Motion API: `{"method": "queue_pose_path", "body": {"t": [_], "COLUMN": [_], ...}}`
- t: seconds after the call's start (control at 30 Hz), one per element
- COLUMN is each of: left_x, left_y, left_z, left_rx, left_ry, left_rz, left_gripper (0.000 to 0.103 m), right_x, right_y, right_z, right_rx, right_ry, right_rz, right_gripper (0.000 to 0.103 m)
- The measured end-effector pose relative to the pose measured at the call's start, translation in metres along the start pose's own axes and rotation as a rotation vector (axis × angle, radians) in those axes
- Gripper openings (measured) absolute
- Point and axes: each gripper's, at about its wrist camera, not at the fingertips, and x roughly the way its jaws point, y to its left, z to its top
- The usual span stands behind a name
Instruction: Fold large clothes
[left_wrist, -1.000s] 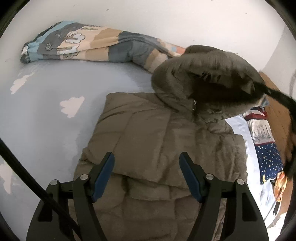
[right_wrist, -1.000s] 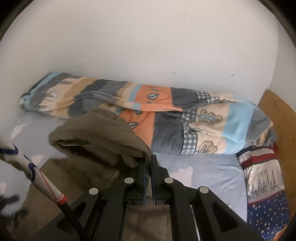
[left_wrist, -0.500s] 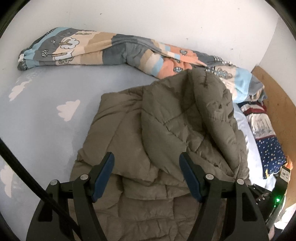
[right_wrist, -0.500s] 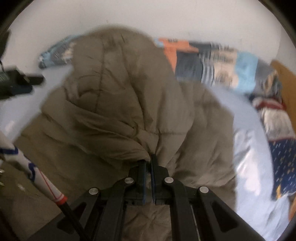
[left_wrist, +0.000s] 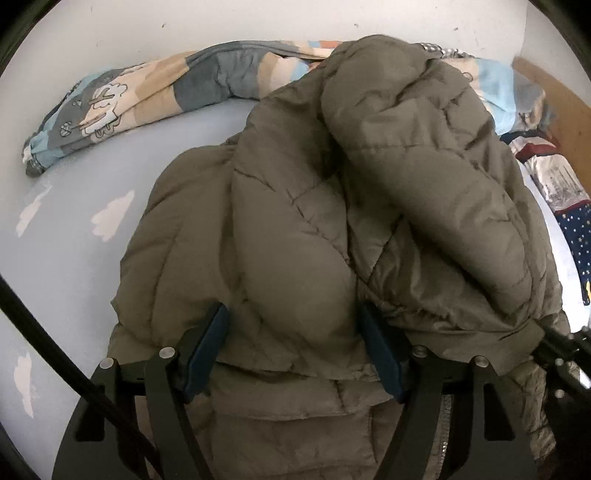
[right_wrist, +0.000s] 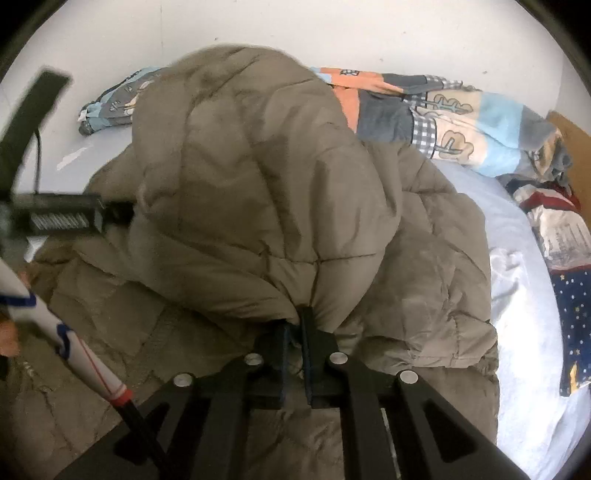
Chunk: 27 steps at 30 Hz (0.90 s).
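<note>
An olive quilted jacket (left_wrist: 369, 184) lies on the bed with its upper part doubled over onto the lower part. In the left wrist view my left gripper (left_wrist: 291, 314) stands open and low, its blue pads on either side of a puffy bulge at the folded edge. My right gripper (right_wrist: 297, 321) pinches the edge of the folded-over jacket (right_wrist: 240, 166). Its jaws are just starting to open, with fabric still caught between them. The left gripper's body (right_wrist: 55, 218) shows at the left of the right wrist view. The right gripper's body (left_wrist: 561, 350) shows at the right edge of the left wrist view.
A pale blue sheet with white clouds (left_wrist: 74, 221) covers the bed. A patchwork quilt (left_wrist: 147, 92) is bunched along the white wall behind the jacket. Star-print and striped fabric (right_wrist: 572, 314) lies at the right, beside a wooden board (left_wrist: 546, 85).
The right gripper swung the jacket's upper part over and down onto the lower part. The left gripper dropped closer, so the folded edge now sits between its fingers.
</note>
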Motion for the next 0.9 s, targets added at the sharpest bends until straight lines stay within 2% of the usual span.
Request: {"method": "queue_pose_path", "body": {"t": [0.13,0.37,0.47,0.57,0.67,0.77,0.83,0.9], "left_x": [0.001,-0.001,0.000,0.000,0.000,0.000,0.000,0.000], "left_y": [0.009,0.011,0.013,0.013,0.013,0.014,0.013,0.013], "left_z": [0.000,0.002,0.003,0.003,0.002,0.001,0.000,0.000], "left_rx": [-0.026,-0.041,-0.047,-0.045,-0.046,-0.053,-0.051,-0.052], "left_ry": [0.014,0.020,0.029,0.029,0.028,0.025,0.022,0.021], "left_rz": [-0.036,-0.053,-0.067,-0.064,-0.059,-0.057,-0.053,-0.051], "left_gripper": [0.074,0.074,0.074,0.075,0.075,0.075,0.075,0.075], "right_x": [-0.022,-0.061,-0.060,-0.058,-0.065,-0.077,-0.076,-0.063], "right_y": [-0.005,0.007,0.013,0.007,-0.012,-0.033,-0.036,-0.029], "right_z": [0.010,0.053,0.058,0.044,0.029,0.030,0.042,0.055], "right_rx": [0.009,-0.006,-0.063,-0.097,-0.047,0.077,0.142,0.151], "right_ry": [-0.009,-0.119,-0.082,-0.023,-0.015,-0.065,-0.093,-0.107], "right_rz": [0.032,0.061,0.018,-0.010,0.003,0.088,0.139,0.152], "right_gripper": [0.011,0.013,0.014,0.016,0.016,0.017,0.029,0.035]}}
